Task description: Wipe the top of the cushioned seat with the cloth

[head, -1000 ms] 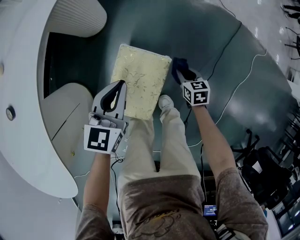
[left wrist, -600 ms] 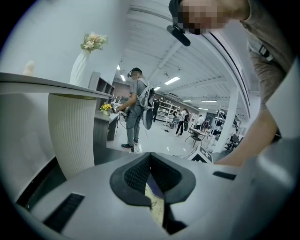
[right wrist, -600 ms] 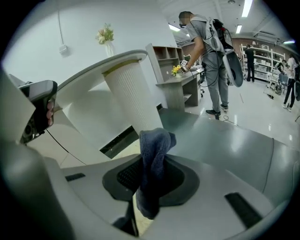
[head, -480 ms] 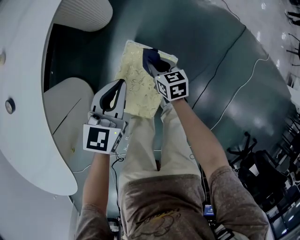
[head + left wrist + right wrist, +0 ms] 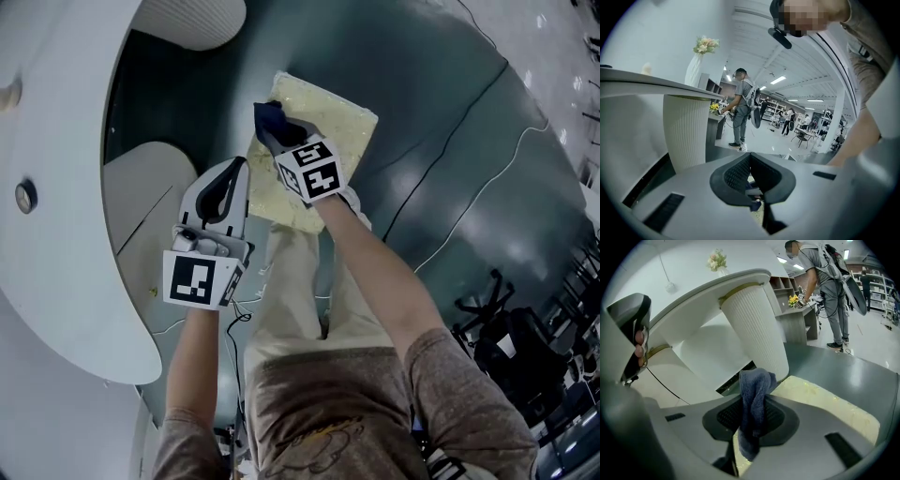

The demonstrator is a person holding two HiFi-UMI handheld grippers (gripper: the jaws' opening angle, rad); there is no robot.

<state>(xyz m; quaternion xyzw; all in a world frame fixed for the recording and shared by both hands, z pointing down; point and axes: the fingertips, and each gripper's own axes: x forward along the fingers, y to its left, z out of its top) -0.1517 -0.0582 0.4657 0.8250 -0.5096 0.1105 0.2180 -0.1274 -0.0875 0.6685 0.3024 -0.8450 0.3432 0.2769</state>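
The right gripper's (image 5: 757, 401) two jaws are pinched on the one cloth (image 5: 752, 380), a dark blue folded piece that sticks up past the pads and hangs down below them. The left gripper's (image 5: 750, 161) two jaws are pressed together at their tips and grip nothing; a narrow slot stays between the pads lower down, and what shows through it is too small to make out. From the head view, the right gripper (image 5: 281, 131) sits over the left part of the single cushioned seat (image 5: 333, 112), a pale yellow patterned pad. Only a small tuft of the cloth (image 5: 272, 117) shows ahead of the jaws, the rest being covered by the gripper. Whether the cloth presses on the seat cannot be told from any view. The left gripper (image 5: 239, 173) hangs just beside the seat's near left corner, apart from the cloth. There are two marker cubes, one on each gripper (image 5: 199, 279) (image 5: 309, 171). The seat's near edge is hidden behind the right gripper and the person's leg (image 5: 291, 281). One white counter (image 5: 56, 234) curves along the left, cut off by the picture's edge, and one ribbed column (image 5: 757, 324) stands under it. One vase of flowers (image 5: 701, 56) stands on the counter. One person with a backpack (image 5: 740, 108) stands nearby, and smaller figures farther back are too blurred to count.
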